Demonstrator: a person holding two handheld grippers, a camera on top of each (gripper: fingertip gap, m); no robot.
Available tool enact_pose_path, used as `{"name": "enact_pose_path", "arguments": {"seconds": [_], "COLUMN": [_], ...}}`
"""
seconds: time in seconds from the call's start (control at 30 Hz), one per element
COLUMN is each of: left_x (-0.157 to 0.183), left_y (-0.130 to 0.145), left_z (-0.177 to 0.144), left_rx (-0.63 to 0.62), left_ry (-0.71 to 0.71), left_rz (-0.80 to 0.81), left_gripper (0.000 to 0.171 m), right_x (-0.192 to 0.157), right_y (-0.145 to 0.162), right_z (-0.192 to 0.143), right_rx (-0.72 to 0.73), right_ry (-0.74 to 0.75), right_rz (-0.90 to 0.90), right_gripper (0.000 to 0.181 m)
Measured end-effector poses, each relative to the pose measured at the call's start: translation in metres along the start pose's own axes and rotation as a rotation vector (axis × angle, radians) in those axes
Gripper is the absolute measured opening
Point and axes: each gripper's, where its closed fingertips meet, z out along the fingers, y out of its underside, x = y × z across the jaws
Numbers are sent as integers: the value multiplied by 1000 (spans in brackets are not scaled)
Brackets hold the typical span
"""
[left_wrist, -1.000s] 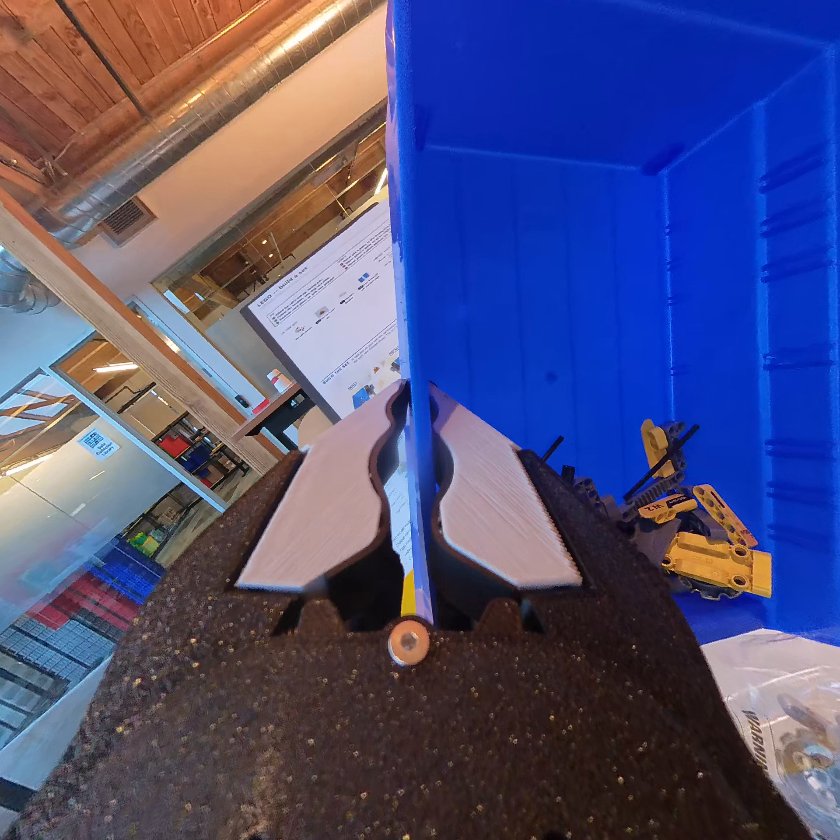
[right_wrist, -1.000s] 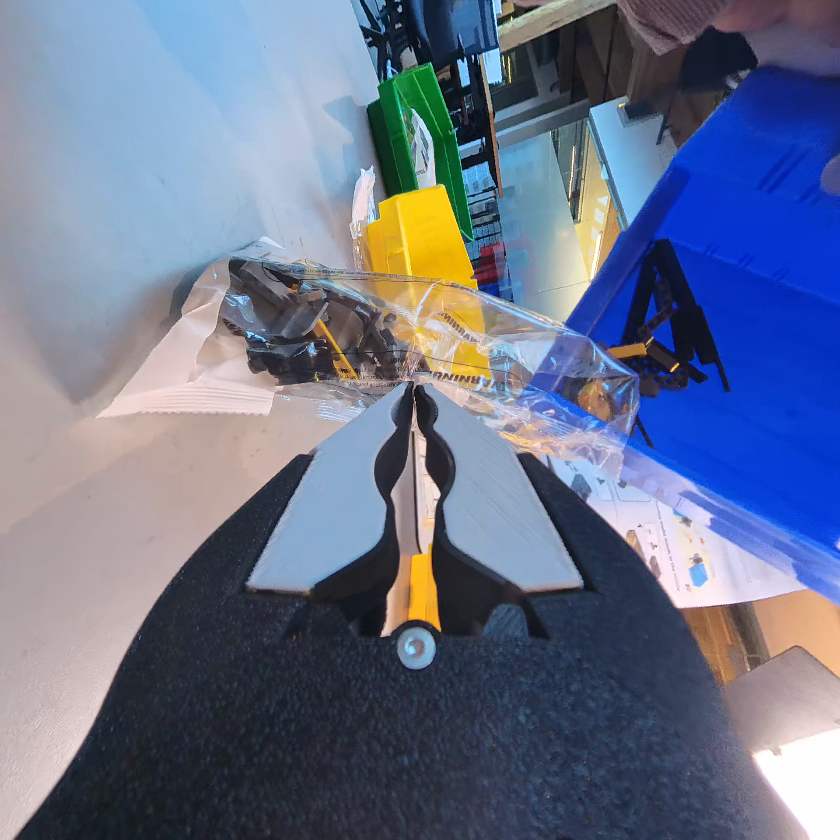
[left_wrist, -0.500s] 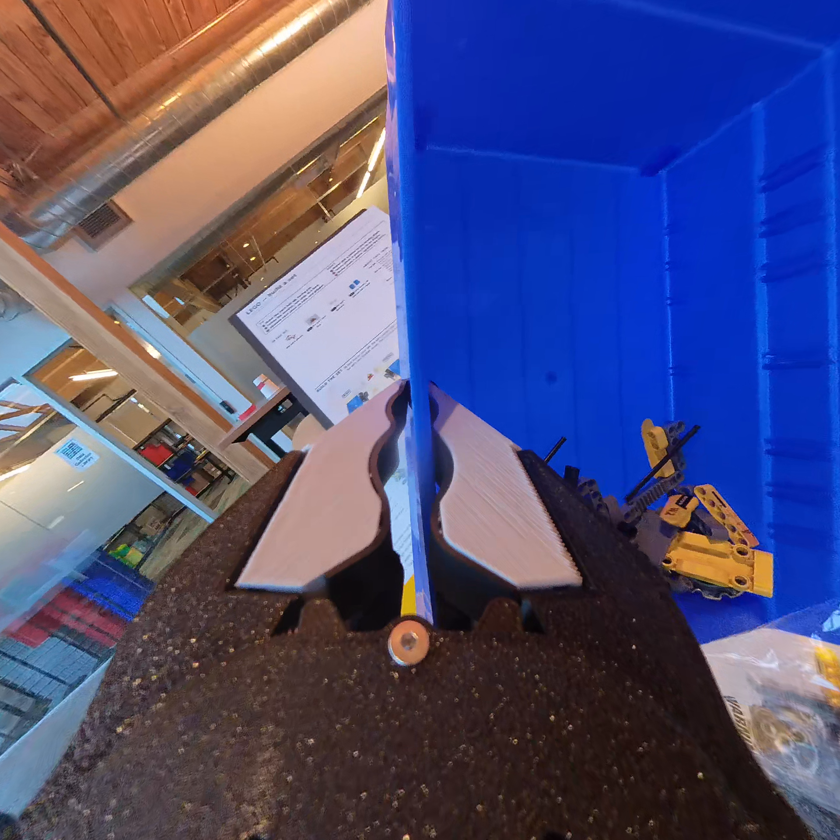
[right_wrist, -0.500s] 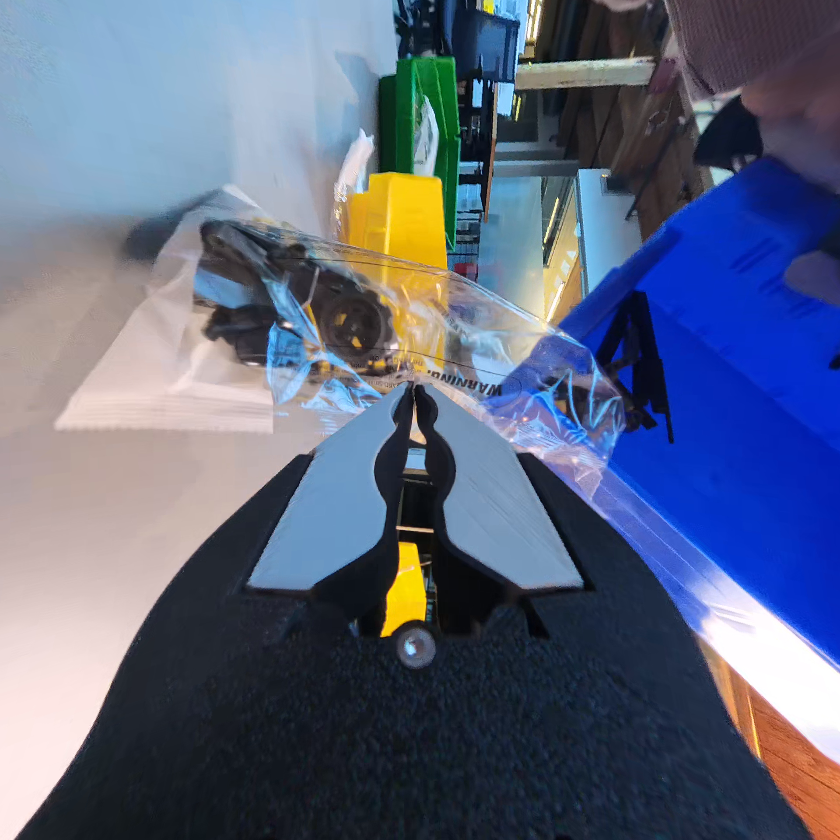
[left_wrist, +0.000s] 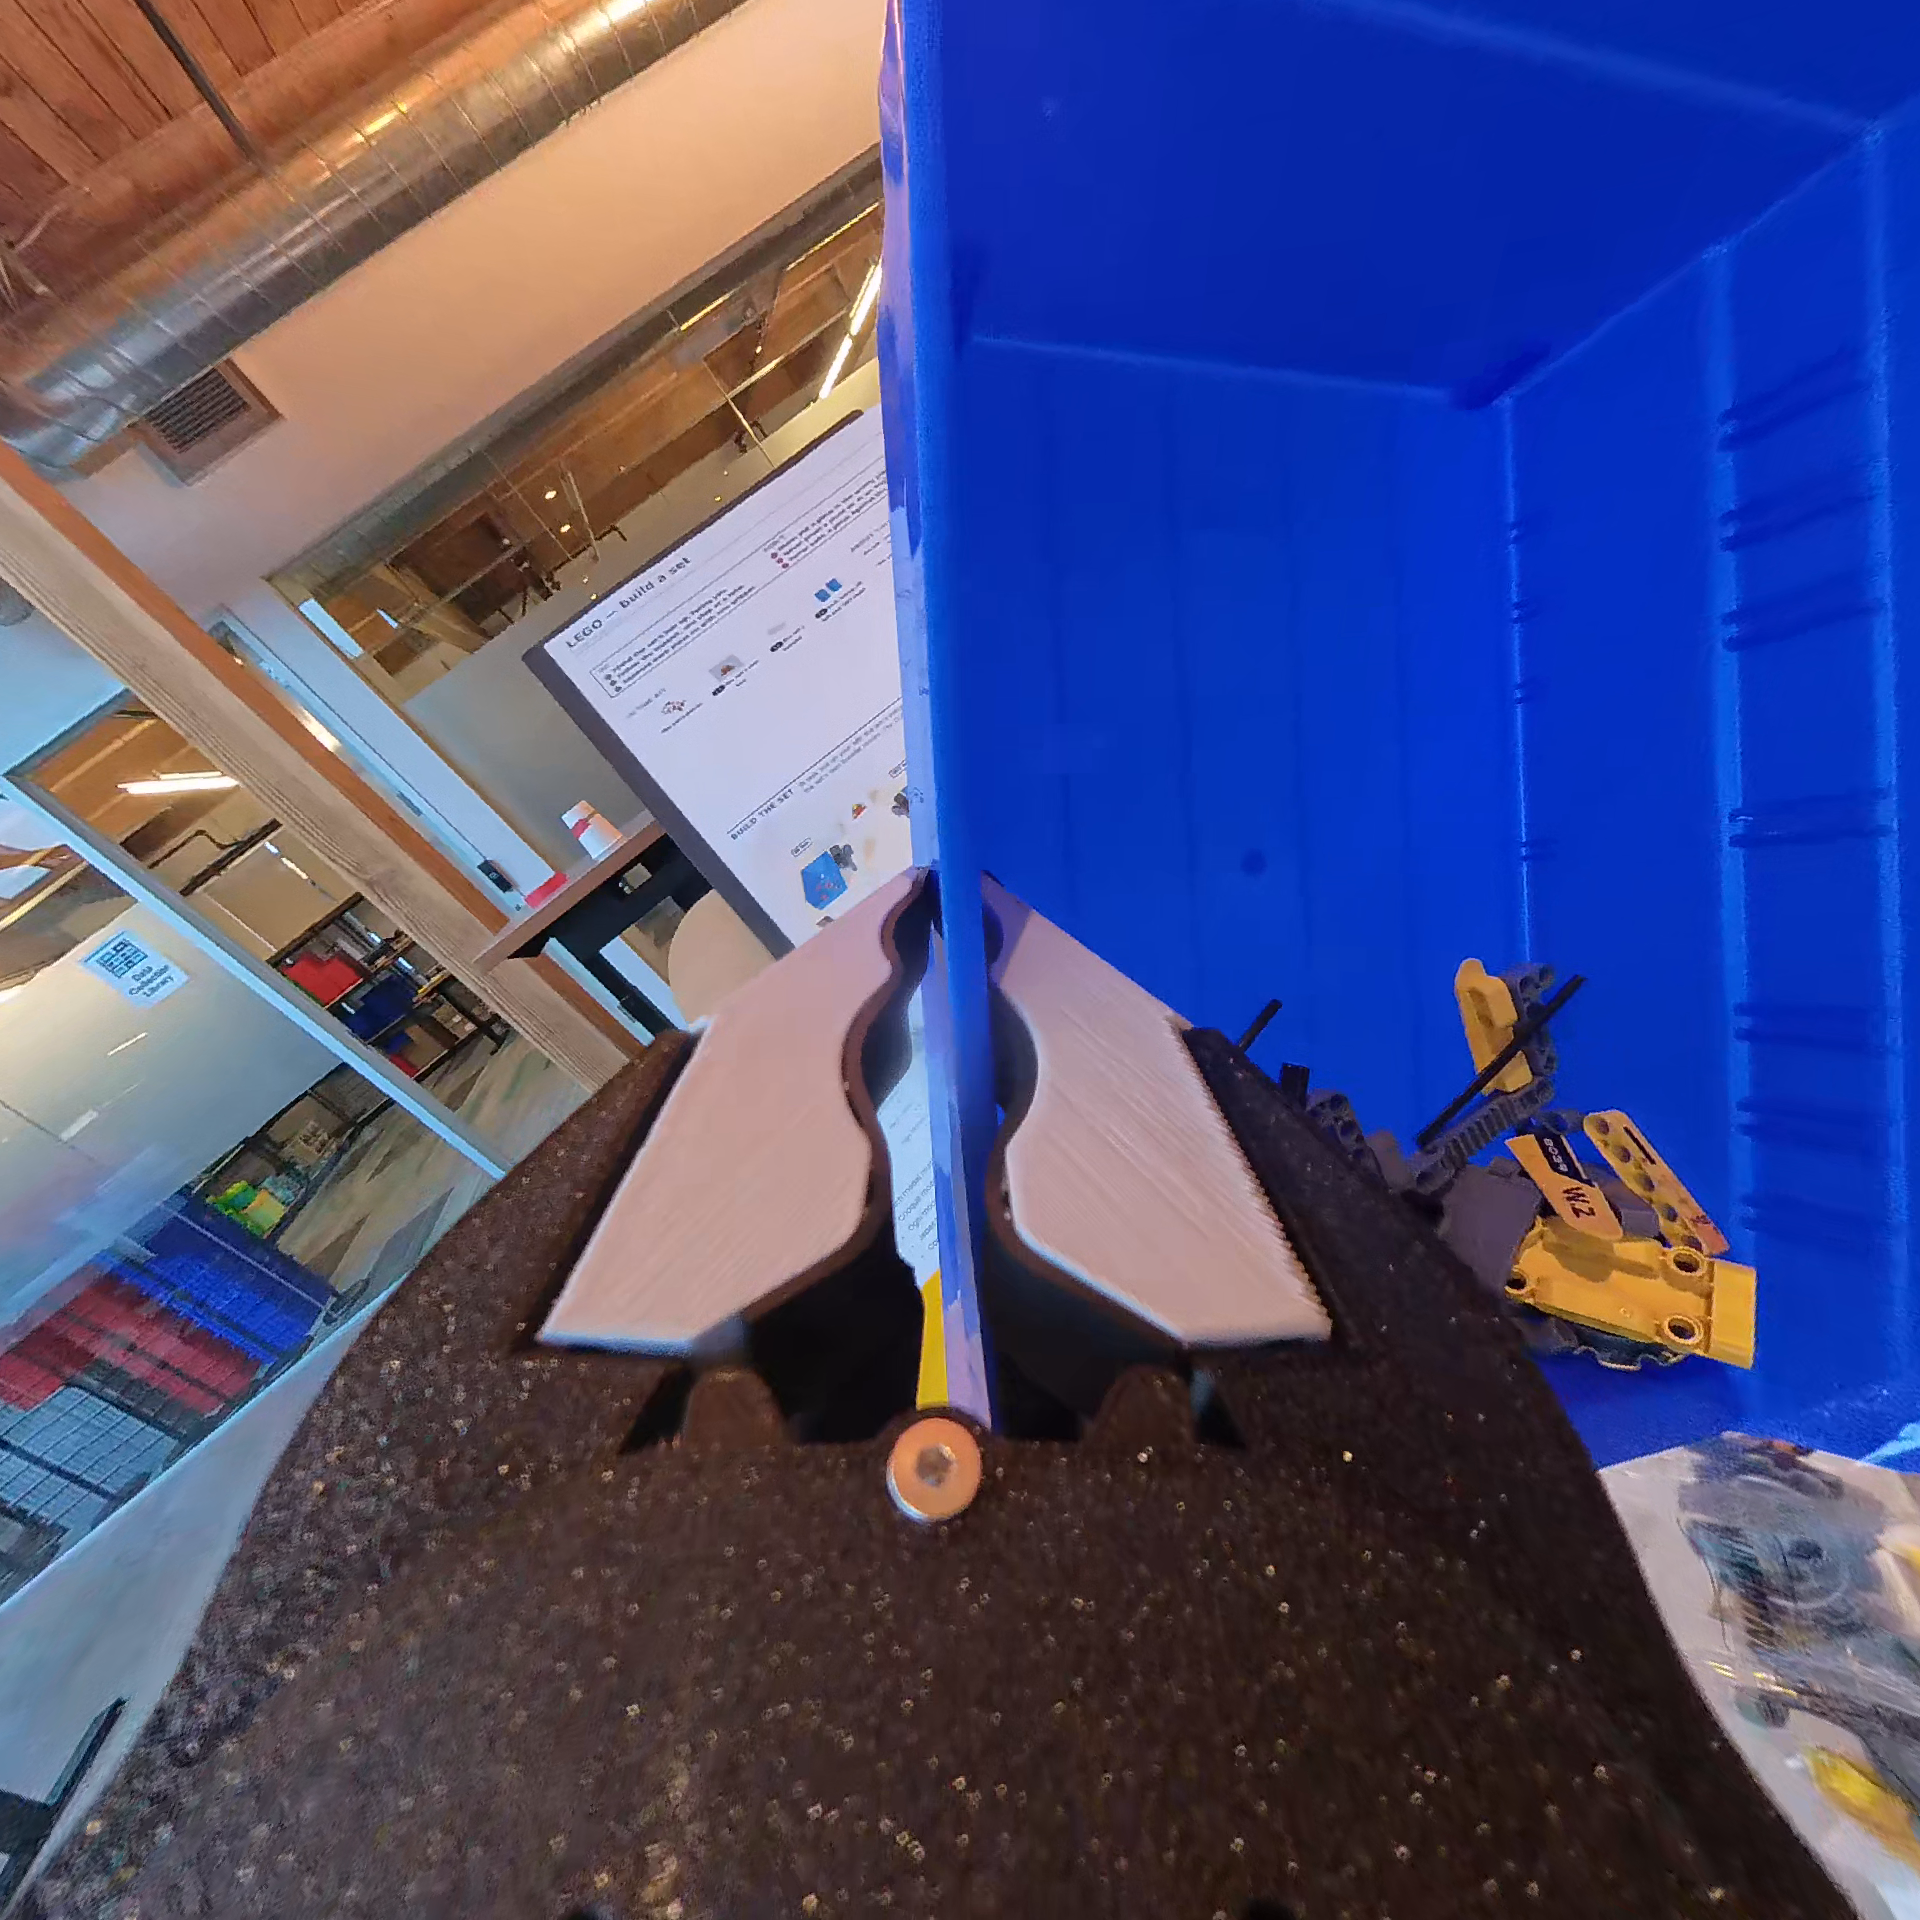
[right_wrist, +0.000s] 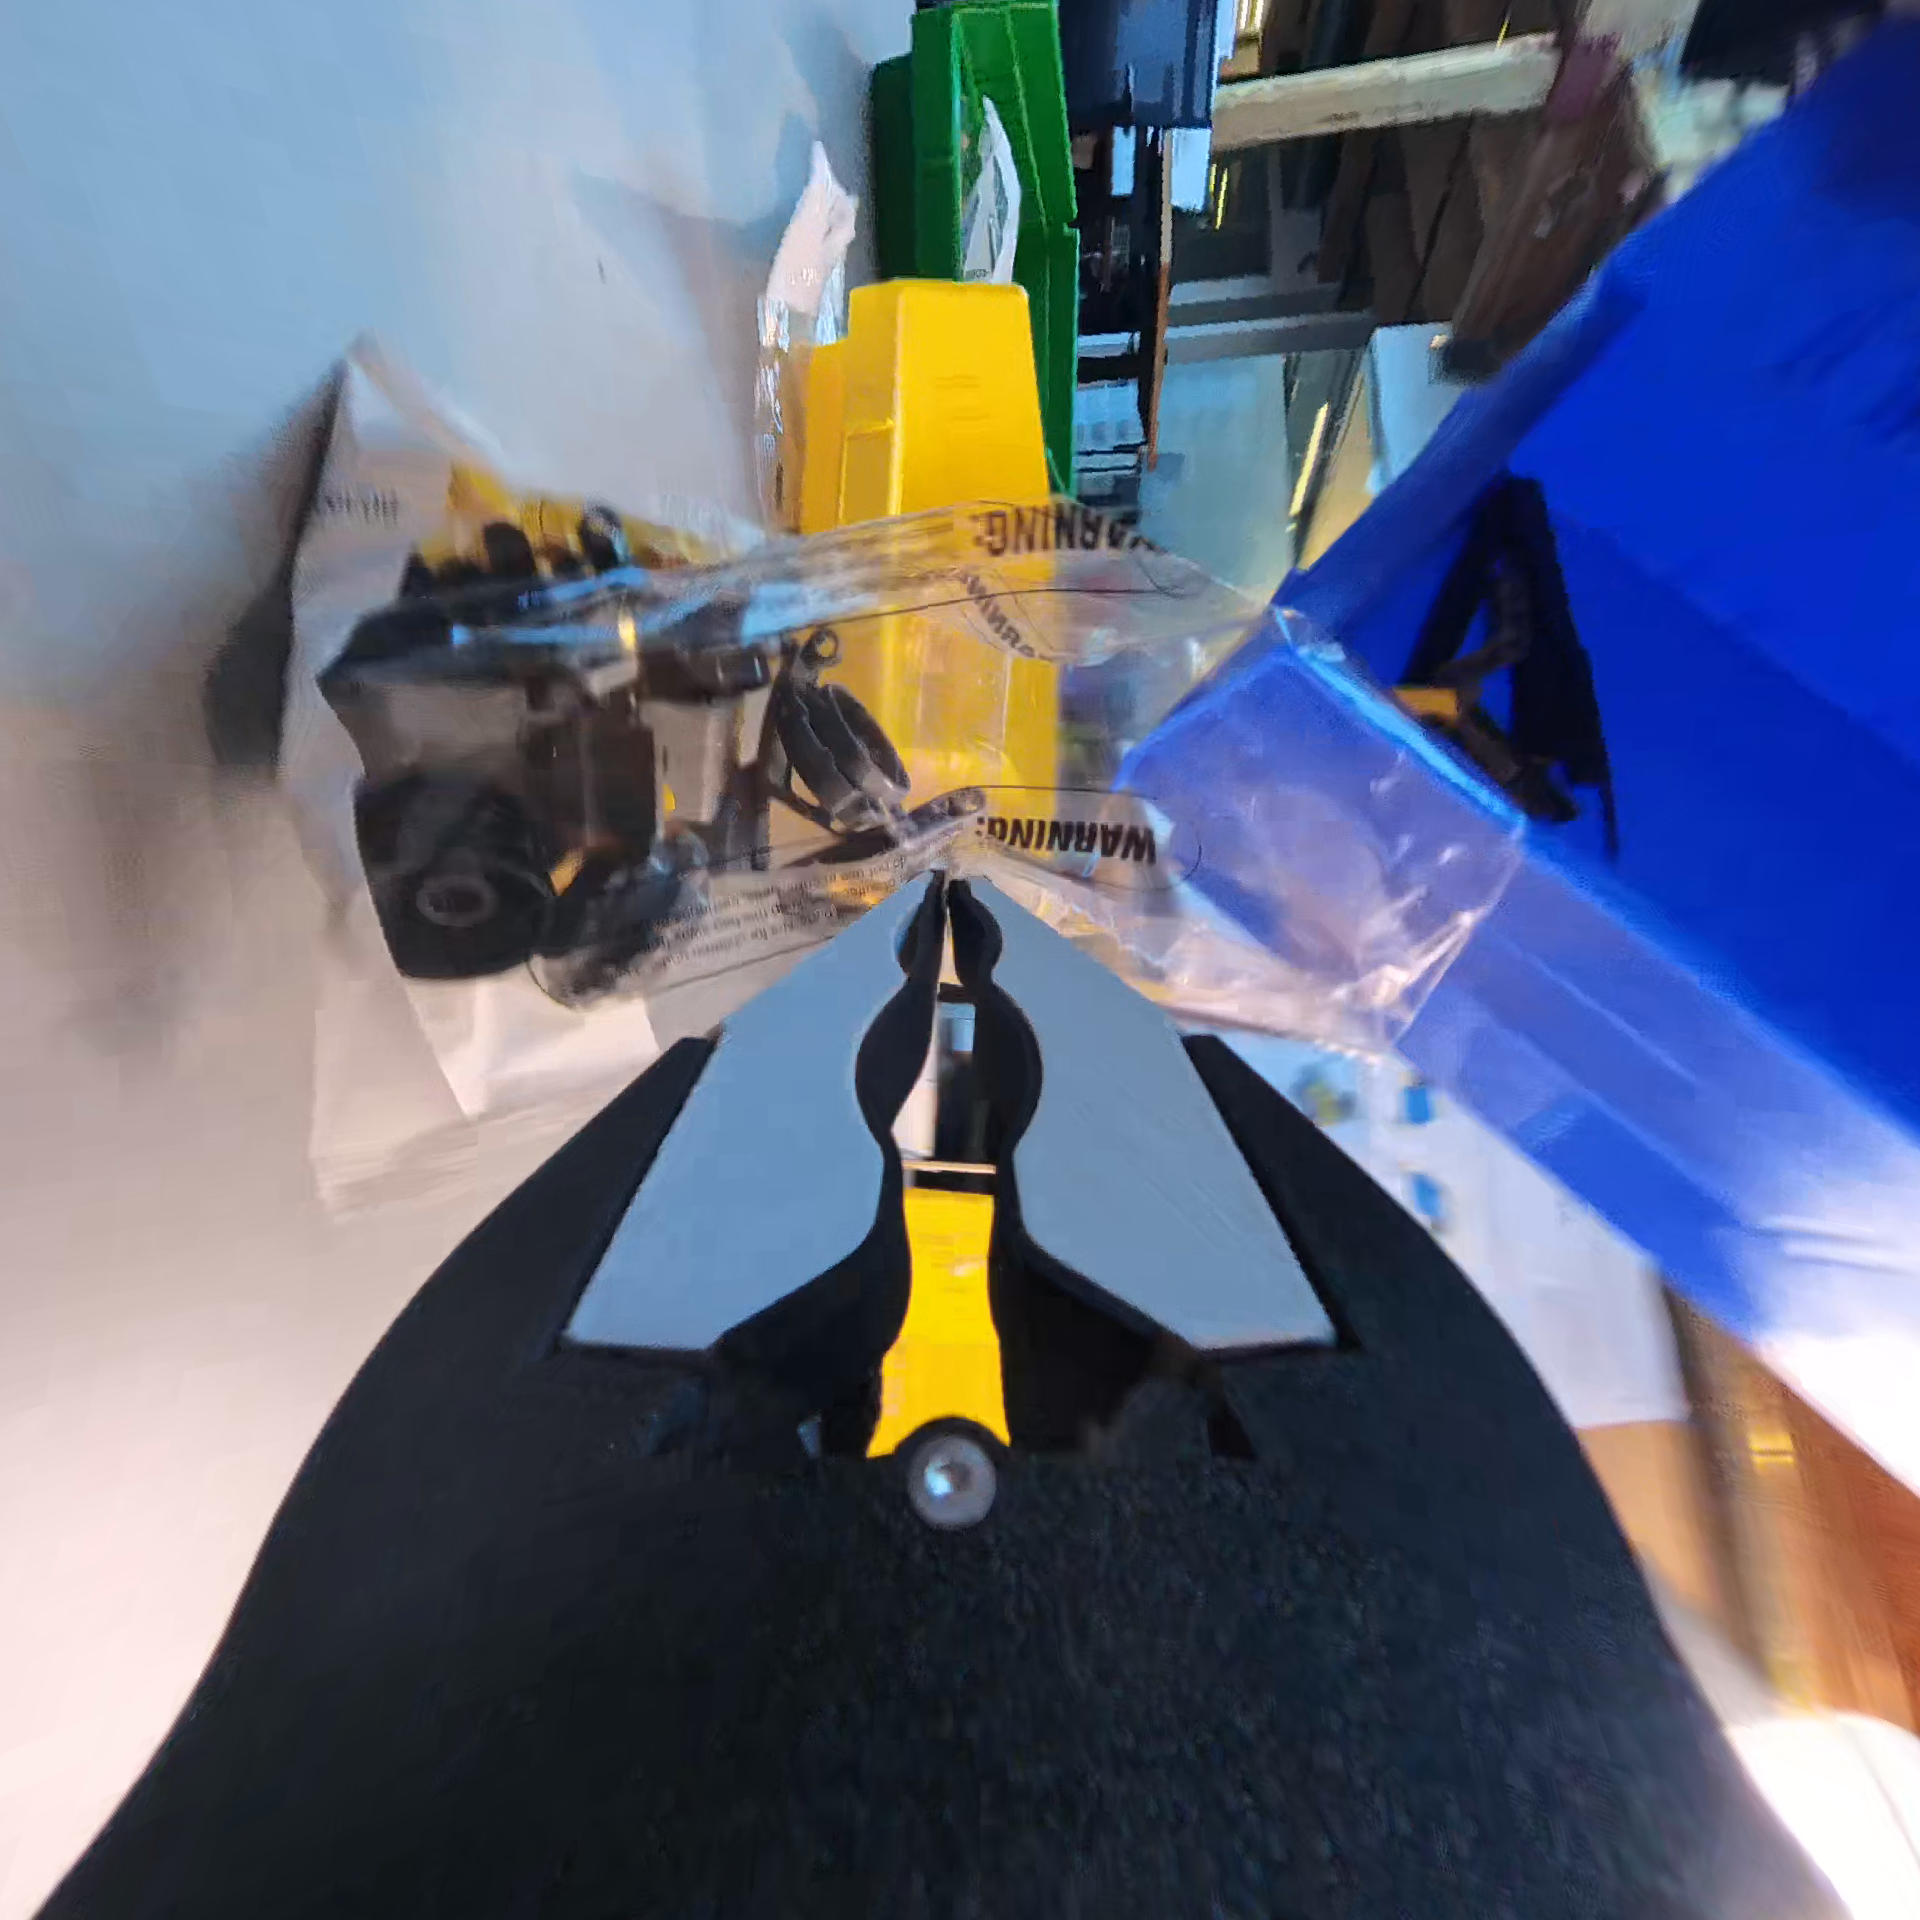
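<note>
L gripper is clamped on the side wall of a blue plastic bin, one finger outside the wall, the other inside, wall edge running straight up between them. Bin is tipped, its open inside facing the L wrist cam. Ahead and to the right of the L fingers, inside the bin, lies a small heap of yellow, grey and black building-toy parts against the far right wall. Ahead-left of the gripper, beyond the bin wall, stands a large white screen with print; above, a wood ceiling w/ a metal duct.

R gripper is pinched shut on the edge of a clear plastic bag holding black and yellow toy parts, incl. a wheel. Bag sits directly ahead of the fingertips, stretching left over a white tabletop and right to the rim of the blue bin; view is motion-blurred. Beyond the bag, straight ahead, a yellow bin, a green bin behind it. Under the blue bin, right of the R fingers, a printed sheet. Same bag shows at lower right of L view, just below the bin.
</note>
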Motion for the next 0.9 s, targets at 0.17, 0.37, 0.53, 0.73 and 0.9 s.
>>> {"name": "enact_pose_path", "arguments": {"seconds": [0.17, 0.37, 0.53, 0.73, 0.9], "left_x": [0, 1, 4, 2, -15], "left_y": [4, 7, 12, 9, -4], "left_z": [-5, -10, -11, -14, -17], "left_rx": [-19, -23, -32, -36, -25], "left_ry": [-8, -14, -10, -28, -65], "left_rz": [18, 6, -21, -18, -5], "left_gripper": [1, 1, 1, 1, 0], "right_x": [-7, -10, 4, 39, 65], "right_y": [-12, -12, -13, -17, -34], "right_z": [-11, -27, -35, -21, -31], "right_rx": [131, 199, 301, 420, 513], "right_ry": [-81, -156, -237, -378, -247], "right_rz": [567, 1009, 1389, 1632, 1243], "right_gripper": [0, 1, 50, 0, 0]}}
